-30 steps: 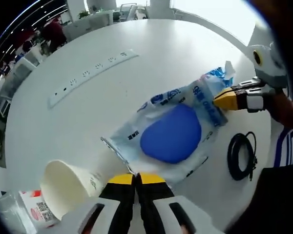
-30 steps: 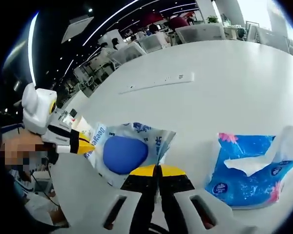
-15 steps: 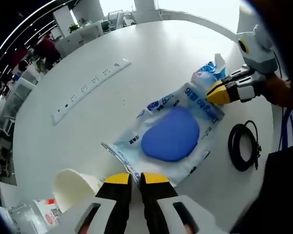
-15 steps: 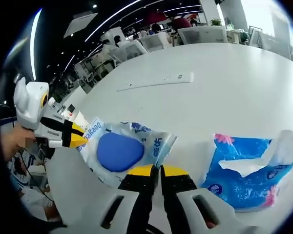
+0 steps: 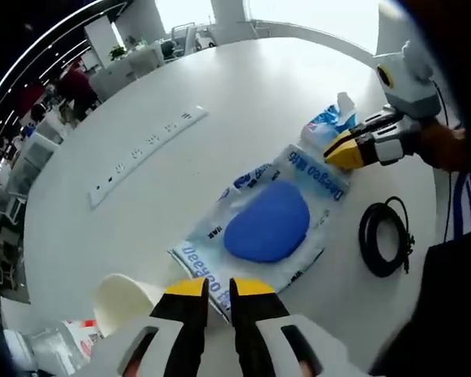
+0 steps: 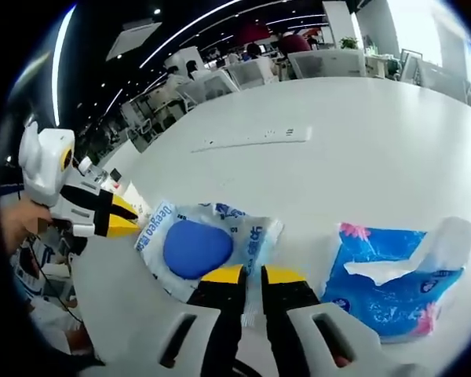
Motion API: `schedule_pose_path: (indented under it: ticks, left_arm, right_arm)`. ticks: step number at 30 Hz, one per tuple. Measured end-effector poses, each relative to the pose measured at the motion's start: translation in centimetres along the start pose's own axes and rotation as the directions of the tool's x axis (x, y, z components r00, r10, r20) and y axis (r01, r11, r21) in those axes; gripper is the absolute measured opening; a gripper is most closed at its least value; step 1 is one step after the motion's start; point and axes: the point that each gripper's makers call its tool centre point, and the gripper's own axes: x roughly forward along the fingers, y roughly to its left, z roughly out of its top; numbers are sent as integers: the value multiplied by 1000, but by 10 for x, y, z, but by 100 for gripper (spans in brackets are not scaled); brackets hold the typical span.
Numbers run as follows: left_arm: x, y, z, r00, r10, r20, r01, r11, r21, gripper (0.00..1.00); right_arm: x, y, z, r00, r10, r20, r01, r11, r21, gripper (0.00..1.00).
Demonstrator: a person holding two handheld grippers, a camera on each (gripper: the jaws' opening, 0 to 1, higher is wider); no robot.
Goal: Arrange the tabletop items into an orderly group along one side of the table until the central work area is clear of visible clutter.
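The clear plastic pouch with the blue pad [image 5: 271, 224] is lying flat on the white table [image 5: 243, 86], at the centre of the left gripper view and at lower centre-left of the right gripper view. The left hand-held gripper [image 5: 217, 294] is being held at the pouch's near edge, its jaws a narrow gap apart and gripping nothing. The right hand-held gripper [image 6: 252, 276] is being held the same way at the opposite edge, slightly parted and empty. Judged from this, the pouch is being released or is about to be re-gripped; which cannot be told.

The blue tissue pack [image 6: 392, 271] is lying at lower right of the right gripper view, just beside the pouch. A coiled black cable [image 5: 386, 237] is resting at right of the left gripper view, near the table edge. A paper cup [image 5: 124, 302] is lying on its side at lower left, with a red-and-white packet [image 5: 82, 345] beside it. A white power strip [image 5: 145, 145] is lying at upper left, well apart.

Open table is being left across the upper part of both views. The lower parts are crowded, so any slide there is judged likely to disturb the cup or cable.
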Motion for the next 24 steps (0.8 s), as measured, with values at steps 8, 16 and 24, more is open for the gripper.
schedule_pose_path:
  ticks: [8,16,24]
  left_arm:
    - [-1,-23,22,994,-56,92,67,991,-119,18]
    - [0,-50,43,983,-80,167,108,981,-161,27]
    - [2,-73,62,966,-103,238,150,971,-188,37]
  right_arm:
    - [-23,1,18,995,4,100,-1,999,-33,17]
    - [-45,-8,22,988,-14,154,24,998,-64,29]
    - [-67,-31,20,982,-55,180,72,993,-92,41]
